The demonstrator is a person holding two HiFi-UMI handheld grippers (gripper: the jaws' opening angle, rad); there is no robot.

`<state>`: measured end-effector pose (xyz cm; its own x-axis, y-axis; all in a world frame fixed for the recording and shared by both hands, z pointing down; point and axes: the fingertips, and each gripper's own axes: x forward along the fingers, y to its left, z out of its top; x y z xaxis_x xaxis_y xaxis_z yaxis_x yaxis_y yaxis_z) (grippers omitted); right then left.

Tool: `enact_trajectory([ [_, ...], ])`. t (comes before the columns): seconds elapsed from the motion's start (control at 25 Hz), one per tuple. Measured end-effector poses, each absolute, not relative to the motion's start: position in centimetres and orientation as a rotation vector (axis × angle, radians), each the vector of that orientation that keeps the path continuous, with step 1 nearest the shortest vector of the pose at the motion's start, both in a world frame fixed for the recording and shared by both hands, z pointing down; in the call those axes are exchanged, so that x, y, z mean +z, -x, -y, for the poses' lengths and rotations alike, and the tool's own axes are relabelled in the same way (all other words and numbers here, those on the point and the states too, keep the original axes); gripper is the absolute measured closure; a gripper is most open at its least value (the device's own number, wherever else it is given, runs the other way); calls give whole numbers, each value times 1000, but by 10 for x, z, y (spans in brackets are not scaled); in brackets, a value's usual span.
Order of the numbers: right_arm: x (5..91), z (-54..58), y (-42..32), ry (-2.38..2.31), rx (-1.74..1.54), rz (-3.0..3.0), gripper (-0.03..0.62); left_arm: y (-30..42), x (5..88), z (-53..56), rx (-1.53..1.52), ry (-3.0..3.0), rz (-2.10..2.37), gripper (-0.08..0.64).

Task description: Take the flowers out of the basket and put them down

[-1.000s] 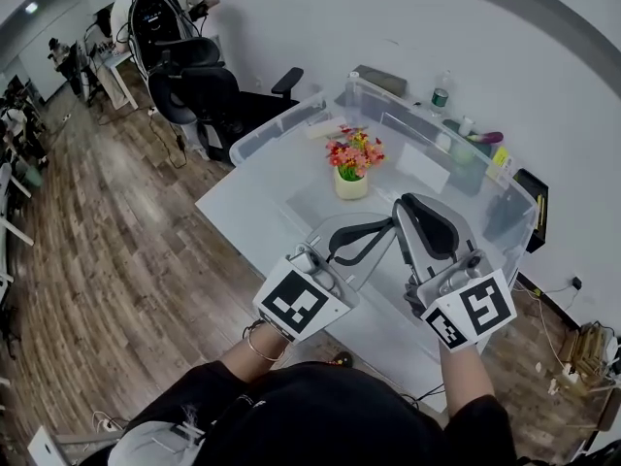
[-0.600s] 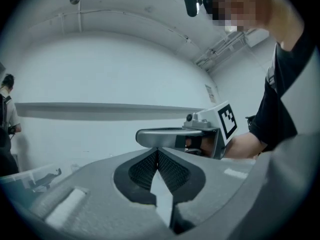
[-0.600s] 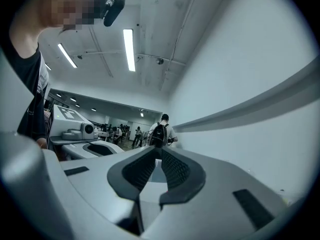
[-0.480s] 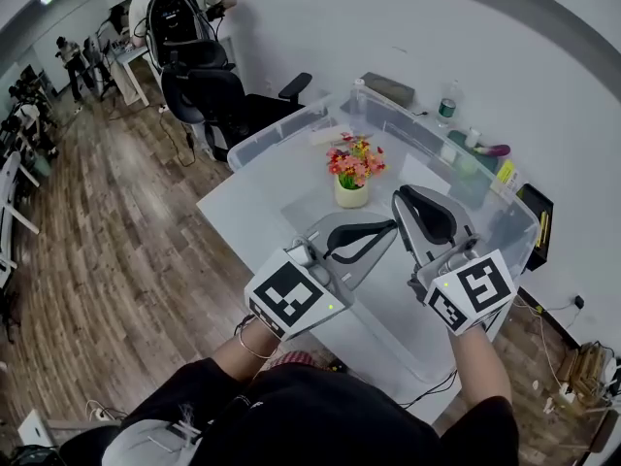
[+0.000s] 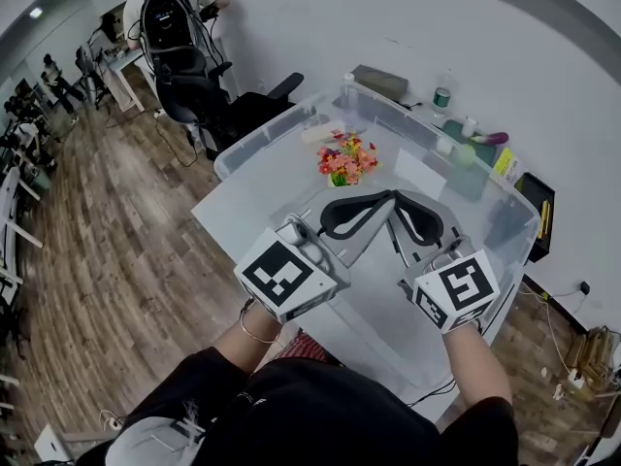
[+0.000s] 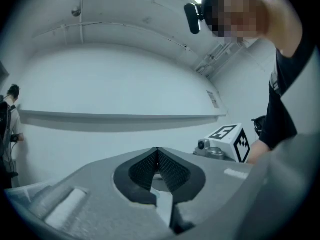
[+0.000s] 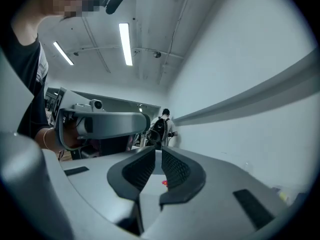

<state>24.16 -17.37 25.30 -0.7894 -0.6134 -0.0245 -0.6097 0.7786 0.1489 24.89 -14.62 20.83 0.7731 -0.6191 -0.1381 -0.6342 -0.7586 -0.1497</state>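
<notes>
A small bunch of red, pink and orange flowers (image 5: 342, 160) stands inside a clear plastic basket (image 5: 254, 139) on the white table; its pot is mostly hidden behind my grippers. In the head view my left gripper (image 5: 385, 200) and right gripper (image 5: 399, 203) lean toward each other, tips almost meeting just on the near side of the flowers. Both are shut with nothing between the pads. In the left gripper view the left gripper (image 6: 157, 152) faces a blank wall. A red speck of the flowers (image 7: 164, 183) shows low between the jaws of the right gripper (image 7: 158, 151).
A black office chair (image 5: 209, 105) and a person with a backpack (image 5: 170, 13) are beyond the table's far left corner. A bottle (image 5: 441, 95) and small items line the wall side. A black box (image 5: 529, 197) sits at the right. Wood floor lies to the left.
Both grippers have swung inward and forward, so their tips now nearly meet in front of the flowers. The right one has dropped lower. Neither has opened.
</notes>
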Motion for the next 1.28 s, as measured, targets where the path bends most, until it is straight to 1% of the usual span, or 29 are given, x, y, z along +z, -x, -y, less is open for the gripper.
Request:
enact_trajectory([
  [0.12, 256, 177, -246, -1040, -269, 2920, 561, -242, 208, 160, 172, 2816, -1021, 557],
  [0.24, 255, 186, -258, -1113, -229, 2932, 561, -240, 210, 171, 203, 2820, -1010, 557],
  [0.68, 262, 192, -257, -1115, -269, 2890, 561, -252, 239, 200, 81, 2795, -895, 557],
  [0.92, 267, 197, -258, -1120, -264, 2876, 548, -253, 257, 211, 33, 2773, -855, 557],
  [1.08, 272, 201, -258, -1120, -241, 2868, 541, -250, 256, 212, 50, 2796, -818, 557],
  [1.28, 276, 200, -254, -1104, -230, 2865, 537, -236, 259, 220, -7, 2777, -820, 557],
])
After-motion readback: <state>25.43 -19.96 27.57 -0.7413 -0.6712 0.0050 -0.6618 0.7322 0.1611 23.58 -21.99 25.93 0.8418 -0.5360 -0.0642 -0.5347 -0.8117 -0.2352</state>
